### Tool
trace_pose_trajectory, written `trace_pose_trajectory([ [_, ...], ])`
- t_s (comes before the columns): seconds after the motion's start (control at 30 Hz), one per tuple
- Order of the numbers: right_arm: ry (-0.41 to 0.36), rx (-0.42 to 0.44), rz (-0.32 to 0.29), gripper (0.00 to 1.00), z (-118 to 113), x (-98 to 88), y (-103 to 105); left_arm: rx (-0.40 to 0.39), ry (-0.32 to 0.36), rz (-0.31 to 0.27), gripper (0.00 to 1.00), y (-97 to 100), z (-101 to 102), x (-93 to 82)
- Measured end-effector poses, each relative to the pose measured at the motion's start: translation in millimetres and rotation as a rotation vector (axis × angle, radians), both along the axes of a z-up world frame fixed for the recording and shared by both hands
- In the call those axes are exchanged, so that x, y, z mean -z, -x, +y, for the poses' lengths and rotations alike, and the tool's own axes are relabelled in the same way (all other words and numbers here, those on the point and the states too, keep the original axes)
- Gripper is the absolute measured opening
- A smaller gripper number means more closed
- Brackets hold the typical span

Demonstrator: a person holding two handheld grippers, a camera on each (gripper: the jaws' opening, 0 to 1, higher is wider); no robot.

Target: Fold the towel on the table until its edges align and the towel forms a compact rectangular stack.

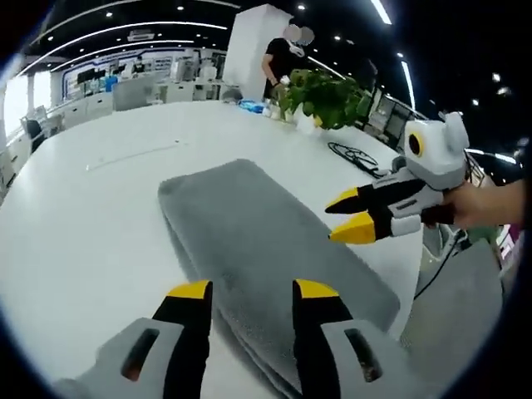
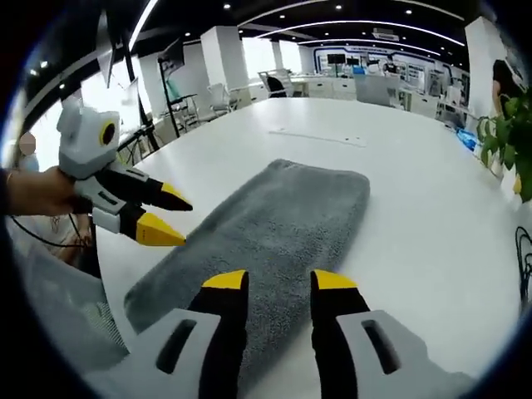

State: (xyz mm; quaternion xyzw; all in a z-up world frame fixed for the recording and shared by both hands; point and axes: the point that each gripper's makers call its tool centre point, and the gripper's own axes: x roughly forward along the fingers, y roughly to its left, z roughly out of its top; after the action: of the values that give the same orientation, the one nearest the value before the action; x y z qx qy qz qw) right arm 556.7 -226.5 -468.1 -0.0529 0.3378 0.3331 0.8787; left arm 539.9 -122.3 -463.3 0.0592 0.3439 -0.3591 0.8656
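A: Where is the towel?

B: The grey towel [image 1: 266,241] lies flat on the white worktop [image 1: 91,224] as a long folded strip, running away from both cameras. In the right gripper view the same towel [image 2: 274,233] stretches from the near left corner up toward the middle of the worktop [image 2: 416,216], its far end squared off.

A: And the left tool?

B: The left tool [image 1: 252,289] hovers over the near end of the towel, its yellow-tipped jaws parted with grey cloth showing between them, holding nothing. It also comes into the right gripper view from the left [image 2: 170,218], held by a hand [image 2: 37,191], tips parted and pointing toward the towel's long edge, above the worktop.

A: The right one?

B: The right tool [image 2: 278,281] is likewise spread apart above the towel's near end and empty. In the left gripper view it enters from the right [image 1: 349,218], gripped by a hand [image 1: 482,206], jaws parted, just beside the towel's right edge. Whether it touches the cloth, I cannot tell.

A: Anything else on the worktop?

B: A green potted plant [image 1: 324,96] stands at the far side, with a black cable [image 1: 353,158] coiled near it. A person in dark clothes [image 1: 278,58] stands behind the plant
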Motion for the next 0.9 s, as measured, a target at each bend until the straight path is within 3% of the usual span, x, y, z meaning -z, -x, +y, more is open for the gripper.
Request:
trace_pose_trajectory([
  [0.23, -0.01, -0.067, 0.009, 0.28, 8.4, -1.4, 20.5, 0.165, -0.045, -0.023, 0.49, 28.7, -17.8, 1.5],
  [0.57, -0.008, -0.142, 0.025, 0.3, 14.6, 0.3, 47.8, 0.254, -0.083, -0.021, 0.51, 51.6, -25.8, 6.4],
  [0.77, -0.005, -0.217, 0.036, 0.41, 20.8, 2.2, 64.3, 0.389, -0.145, -0.05, 0.55, 70.1, -34.7, 12.8],
  [0.9, -0.009, -0.228, 0.048, 0.43, 21.8, 2.7, 73.2, 0.424, -0.134, -0.074, 0.61, 77.1, -42.7, 12.6],
])
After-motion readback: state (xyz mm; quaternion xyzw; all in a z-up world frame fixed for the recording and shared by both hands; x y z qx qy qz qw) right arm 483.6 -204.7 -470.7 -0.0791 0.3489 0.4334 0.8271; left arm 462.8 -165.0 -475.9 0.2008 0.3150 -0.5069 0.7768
